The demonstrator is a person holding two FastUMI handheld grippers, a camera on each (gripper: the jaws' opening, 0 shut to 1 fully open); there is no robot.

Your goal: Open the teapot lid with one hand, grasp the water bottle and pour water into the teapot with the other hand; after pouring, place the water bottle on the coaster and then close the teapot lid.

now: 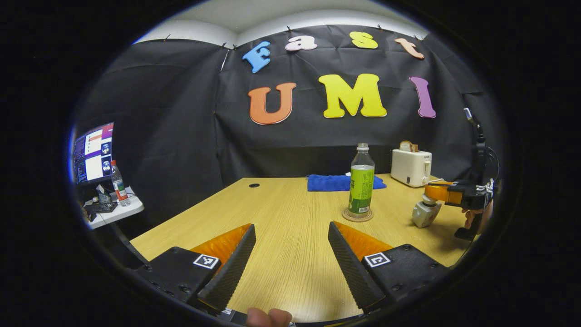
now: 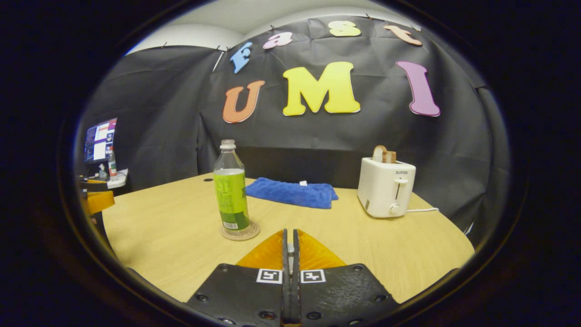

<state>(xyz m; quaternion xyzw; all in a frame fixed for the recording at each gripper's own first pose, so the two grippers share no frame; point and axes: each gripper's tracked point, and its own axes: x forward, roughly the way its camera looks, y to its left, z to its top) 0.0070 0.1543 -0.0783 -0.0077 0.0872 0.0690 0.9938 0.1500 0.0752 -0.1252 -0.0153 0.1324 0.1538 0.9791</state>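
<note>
Water bottle (image 1: 361, 183) upright on coaster (image 1: 357, 215), thin-walled and top-light, which I'd grip mid-label; my left gripper (image 1: 290, 259) is spread, right gripper (image 2: 290, 254) pressed together, holding nothing I can see.

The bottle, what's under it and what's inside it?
The bottle stands upright on a round coaster on the table; the coaster's rim shows around its base. The neck looks clear, but the label covers the lower part, so the water level is hidden.

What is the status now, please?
Left gripper open, empty, above table. Right gripper shut, over teapot; lid hold unclear. Bottle upright on coaster. Nothing in the way.
</note>
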